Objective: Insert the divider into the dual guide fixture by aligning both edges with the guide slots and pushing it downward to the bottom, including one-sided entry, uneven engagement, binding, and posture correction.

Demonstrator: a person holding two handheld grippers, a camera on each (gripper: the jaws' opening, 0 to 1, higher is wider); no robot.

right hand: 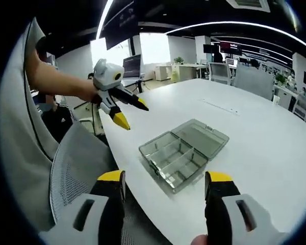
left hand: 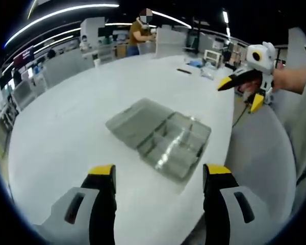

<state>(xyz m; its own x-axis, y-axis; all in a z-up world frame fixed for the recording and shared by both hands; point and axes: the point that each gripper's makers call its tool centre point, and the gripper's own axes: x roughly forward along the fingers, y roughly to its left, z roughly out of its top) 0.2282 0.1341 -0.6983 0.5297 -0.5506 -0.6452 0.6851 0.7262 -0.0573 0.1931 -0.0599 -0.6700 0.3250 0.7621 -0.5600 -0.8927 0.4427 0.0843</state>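
Note:
A clear grey compartment box [left hand: 160, 135] lies on the white table [left hand: 76, 112] with its lid folded open flat beside it. Thin divider walls [left hand: 166, 139] stand inside the tray half. My left gripper [left hand: 159, 173] is open just short of the box, nothing between its yellow tips. My right gripper [left hand: 239, 94] hovers open in the air past the table's right edge, held by a hand. In the right gripper view the same box [right hand: 183, 153] lies ahead of the open right gripper [right hand: 166, 178], and the left gripper [right hand: 132, 113] hangs open over the table's left edge.
A grey mesh chair [left hand: 260, 153] stands against the table's edge beside the box, also seen as the chair [right hand: 76, 168]. Small items [left hand: 194, 64] lie at the table's far end. A person [left hand: 138, 33] stands beyond it. Desks and chairs [right hand: 229, 71] fill the background.

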